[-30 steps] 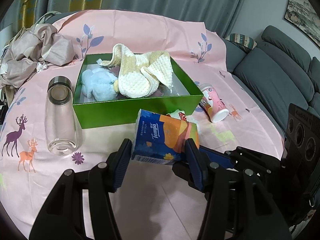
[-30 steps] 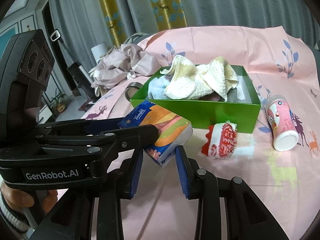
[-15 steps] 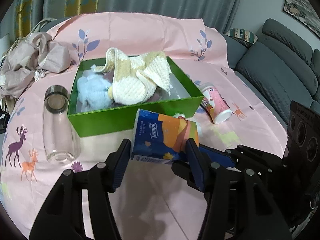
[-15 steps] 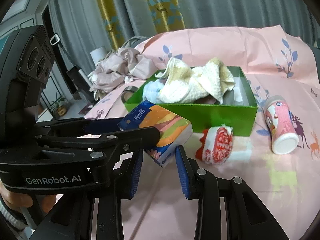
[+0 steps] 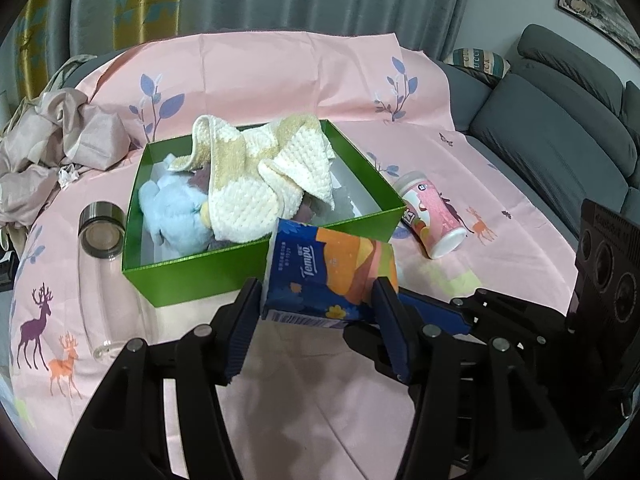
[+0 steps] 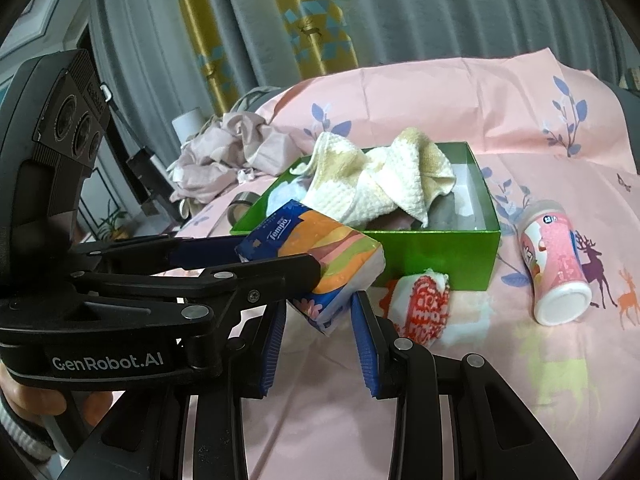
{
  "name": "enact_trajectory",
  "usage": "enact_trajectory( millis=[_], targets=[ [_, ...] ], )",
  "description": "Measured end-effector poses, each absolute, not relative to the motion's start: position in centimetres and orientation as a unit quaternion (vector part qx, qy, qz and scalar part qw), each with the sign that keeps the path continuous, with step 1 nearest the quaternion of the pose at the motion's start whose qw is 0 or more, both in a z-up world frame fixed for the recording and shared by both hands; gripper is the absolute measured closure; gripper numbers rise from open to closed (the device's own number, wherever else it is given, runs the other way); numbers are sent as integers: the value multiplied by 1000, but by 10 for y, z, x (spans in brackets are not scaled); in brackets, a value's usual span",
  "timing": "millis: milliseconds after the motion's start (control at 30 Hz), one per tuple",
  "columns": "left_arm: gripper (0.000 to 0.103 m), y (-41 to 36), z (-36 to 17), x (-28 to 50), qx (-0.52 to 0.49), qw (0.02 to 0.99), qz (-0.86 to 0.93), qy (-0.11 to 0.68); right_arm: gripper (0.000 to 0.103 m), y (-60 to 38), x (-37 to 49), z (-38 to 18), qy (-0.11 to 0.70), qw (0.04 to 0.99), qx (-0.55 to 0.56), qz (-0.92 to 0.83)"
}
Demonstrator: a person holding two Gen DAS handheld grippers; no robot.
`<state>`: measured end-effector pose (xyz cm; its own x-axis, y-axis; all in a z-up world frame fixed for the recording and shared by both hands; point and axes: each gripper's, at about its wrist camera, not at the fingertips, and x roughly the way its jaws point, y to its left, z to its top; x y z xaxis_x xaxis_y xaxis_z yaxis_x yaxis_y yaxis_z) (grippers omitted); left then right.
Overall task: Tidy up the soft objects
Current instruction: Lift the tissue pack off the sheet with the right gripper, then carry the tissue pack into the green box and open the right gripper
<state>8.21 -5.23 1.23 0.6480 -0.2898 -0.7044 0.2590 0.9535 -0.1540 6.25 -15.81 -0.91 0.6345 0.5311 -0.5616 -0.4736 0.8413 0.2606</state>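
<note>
Box [image 5: 192, 276] sat mid-table on the cloth [image 5: 280, 68]. Towel [image 5: 256, 188] and plush toy [image 5: 172, 212] lay inside it, toy left of towel. Glass bottle [image 5: 100, 272] lay left of box, cup [image 5: 432, 220] on its side to the right. Tissue pack [image 5: 324, 276] was in front of box, small wrapped packet [image 6: 420, 304] just beside it. Crumpled fabric [image 5: 52, 144] lay far left, sofa [image 5: 560, 128] right of table.

Home living room, grey sofa [image 5: 560, 128], patterned curtains [image 6: 280, 28], framed picture [image 5: 596, 4], pink printed cloth [image 5: 304, 64]

Towel [image 5: 264, 176] heaped across green box [image 5: 200, 272]; bare corner at right.
</note>
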Motion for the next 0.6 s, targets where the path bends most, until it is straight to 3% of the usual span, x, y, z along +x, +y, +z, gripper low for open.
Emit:
enact_trajectory(
  millis=[600],
  targets=[
    [47, -54, 23, 111, 6, 914, -142, 379, 67, -161, 93, -4, 313, 904, 68, 283]
  ],
)
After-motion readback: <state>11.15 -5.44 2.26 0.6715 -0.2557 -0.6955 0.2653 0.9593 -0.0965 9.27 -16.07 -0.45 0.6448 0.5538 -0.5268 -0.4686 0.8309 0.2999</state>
